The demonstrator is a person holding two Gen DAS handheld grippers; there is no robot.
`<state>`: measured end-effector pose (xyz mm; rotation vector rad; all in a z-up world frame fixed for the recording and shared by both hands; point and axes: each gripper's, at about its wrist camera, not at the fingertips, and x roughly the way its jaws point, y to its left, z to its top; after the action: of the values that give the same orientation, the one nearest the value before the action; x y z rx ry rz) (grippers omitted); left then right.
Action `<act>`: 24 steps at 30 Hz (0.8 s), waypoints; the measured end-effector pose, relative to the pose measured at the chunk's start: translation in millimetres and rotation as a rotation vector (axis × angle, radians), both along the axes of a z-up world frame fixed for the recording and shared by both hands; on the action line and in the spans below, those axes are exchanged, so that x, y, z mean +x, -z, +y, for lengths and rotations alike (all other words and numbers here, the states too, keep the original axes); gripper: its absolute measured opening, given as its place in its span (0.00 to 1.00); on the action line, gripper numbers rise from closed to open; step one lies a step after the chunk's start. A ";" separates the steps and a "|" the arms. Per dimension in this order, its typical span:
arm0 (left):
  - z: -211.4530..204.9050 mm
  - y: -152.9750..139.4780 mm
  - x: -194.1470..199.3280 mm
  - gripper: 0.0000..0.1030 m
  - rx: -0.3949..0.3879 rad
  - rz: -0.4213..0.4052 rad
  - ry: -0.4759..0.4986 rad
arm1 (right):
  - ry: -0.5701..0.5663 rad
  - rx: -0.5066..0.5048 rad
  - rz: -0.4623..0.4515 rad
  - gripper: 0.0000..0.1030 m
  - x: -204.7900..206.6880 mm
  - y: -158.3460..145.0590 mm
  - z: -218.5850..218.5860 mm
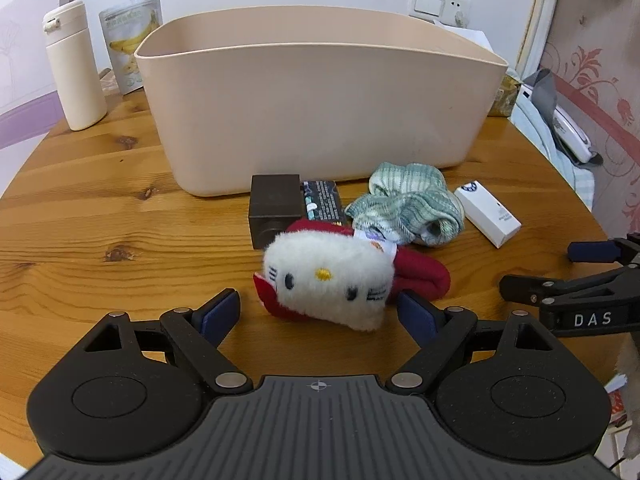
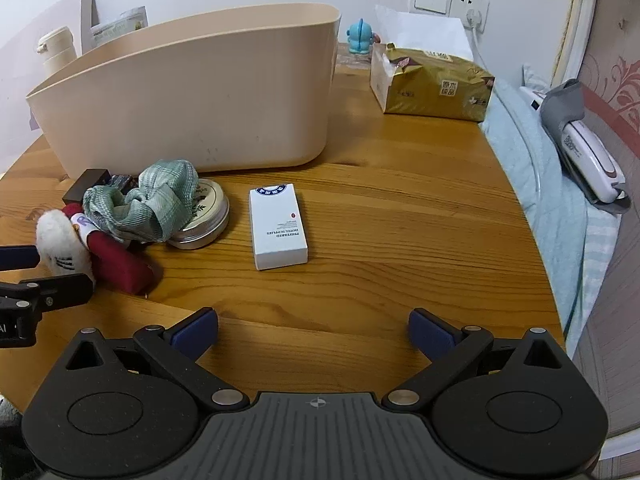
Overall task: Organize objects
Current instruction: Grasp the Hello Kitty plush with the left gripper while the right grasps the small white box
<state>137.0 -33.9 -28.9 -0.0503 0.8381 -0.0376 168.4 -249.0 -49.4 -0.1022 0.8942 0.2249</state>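
Starting at the left of the round wooden table (image 1: 100, 208), one cream bottle (image 1: 74, 66) with a hinged cap stands upright, and one banana-printed pouch (image 1: 130, 40) leans behind it against the wall. One large beige plastic bin (image 1: 316, 96), smooth-walled with rounded corners, fills the middle. In front of it lies a loose cluster: one dark rectangular block (image 1: 274, 208), one black printed packet (image 1: 322, 200) touching it, one fluffy white cat-face plush (image 1: 326, 280) on red fabric, one crumpled green-striped cloth (image 1: 404, 204), and one white carton (image 1: 488, 210) just beside the cloth.

The left gripper (image 1: 318, 312) has its two blue-padded jaws spread wide on either side of the plush's near end; the right-hand pad looks to be at the fur, though whether it touches I cannot tell, and the other stands clear. Nothing is gripped. The right gripper (image 2: 314, 330) is likewise spread wide over bare wood with nothing between its jaws, and the white carton lies ahead of it.

Only the right wrist view shows one round metal tin (image 2: 204, 220), with a printed cream lid, half-covered by the striped cloth. It alone also shows one small blue figurine (image 2: 360, 38) at the wall, one torn golden tissue pack (image 2: 432, 84) at the table's far edge, and the carton's blue emblem and printed lettering. The left wrist view alone shows the plush's stitched eyes, whiskers and yellow nose. Each view catches the other gripper at its side edge.
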 end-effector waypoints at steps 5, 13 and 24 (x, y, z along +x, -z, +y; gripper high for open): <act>1.9 3.0 9.3 0.85 -0.006 0.009 -0.012 | -0.005 -0.007 -0.017 1.00 7.7 1.4 4.5; 3.8 3.0 14.7 0.83 -0.004 -0.018 -0.010 | -0.007 0.007 -0.042 1.00 21.0 3.0 12.5; 3.5 0.4 11.7 0.61 -0.006 -0.038 0.027 | -0.025 0.001 -0.075 0.59 24.6 -3.3 21.9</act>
<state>148.7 -30.5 -29.3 -0.0440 0.8008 -0.0660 192.9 -227.1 -46.1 -0.1199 0.8190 0.2435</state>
